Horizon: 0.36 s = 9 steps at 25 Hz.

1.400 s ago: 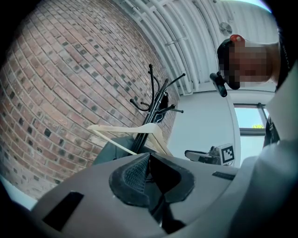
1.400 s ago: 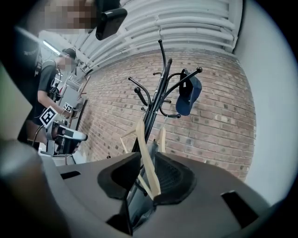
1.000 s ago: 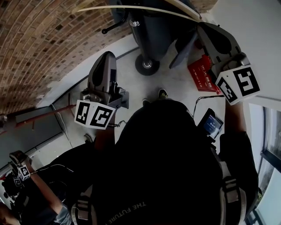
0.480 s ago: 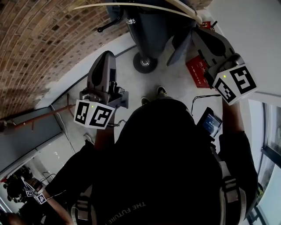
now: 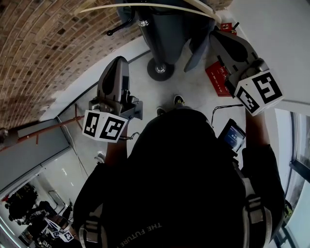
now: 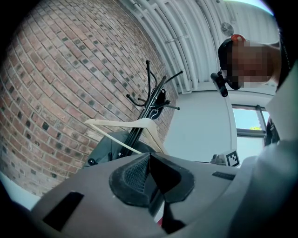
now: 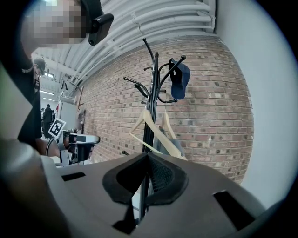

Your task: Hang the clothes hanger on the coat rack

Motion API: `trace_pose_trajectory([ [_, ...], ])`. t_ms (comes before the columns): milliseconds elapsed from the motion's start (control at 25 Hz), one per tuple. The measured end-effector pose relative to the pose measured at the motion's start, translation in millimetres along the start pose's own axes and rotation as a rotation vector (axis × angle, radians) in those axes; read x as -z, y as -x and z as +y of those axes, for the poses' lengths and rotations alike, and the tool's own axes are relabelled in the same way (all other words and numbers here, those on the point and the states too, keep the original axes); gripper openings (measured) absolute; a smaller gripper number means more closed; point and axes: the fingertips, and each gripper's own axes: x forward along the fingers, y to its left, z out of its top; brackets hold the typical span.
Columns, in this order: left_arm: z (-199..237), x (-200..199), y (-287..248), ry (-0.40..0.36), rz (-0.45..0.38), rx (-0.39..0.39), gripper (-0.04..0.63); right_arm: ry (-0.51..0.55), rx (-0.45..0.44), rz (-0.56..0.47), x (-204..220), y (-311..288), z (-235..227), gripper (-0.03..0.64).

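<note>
A black coat rack [image 7: 152,88] stands in front of a brick wall, and its round base [image 5: 160,70] shows on the floor in the head view. A pale wooden clothes hanger [image 7: 157,131] hangs against the rack's pole; it also shows as the hanger [image 6: 126,127] and the hanger [image 5: 145,7]. My left gripper [image 6: 149,156] is shut and holds nothing, well short of the rack. My right gripper [image 7: 148,156] is also shut and empty, pointing at the pole. Both grippers, left [image 5: 117,65] and right [image 5: 222,33], are raised at chest height.
A dark blue cap [image 7: 179,79] hangs on an upper hook. Grey cloth [image 5: 167,29] hangs below the hanger. A red flat object [image 5: 218,77] lies on the floor by the white wall. The brick wall [image 5: 43,43] runs along the left. People stand at the far lower left [image 5: 29,213].
Both grippers stay shut and have barely moved; the right one has drifted slightly up and left. The people in the lower-left background have shifted.
</note>
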Motion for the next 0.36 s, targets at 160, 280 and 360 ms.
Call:
trace_pose_trajectory([
  [160,-1.6,-1.0,-0.6,-0.003,-0.005,0.006,0.021,0.007,0.002,-0.003,-0.8,1.0,0.2,0.018],
  [280,-2.1,-0.5,0.4,-0.003,-0.006,0.004,0.021,0.006,-0.003,0.0,1.3,0.3,2.2,0.018],
  [360,-2.0,-0.2,1.3,-0.003,-0.006,0.001,0.021,0.006,-0.009,0.0,2.2,-1.2,3.9,0.018],
])
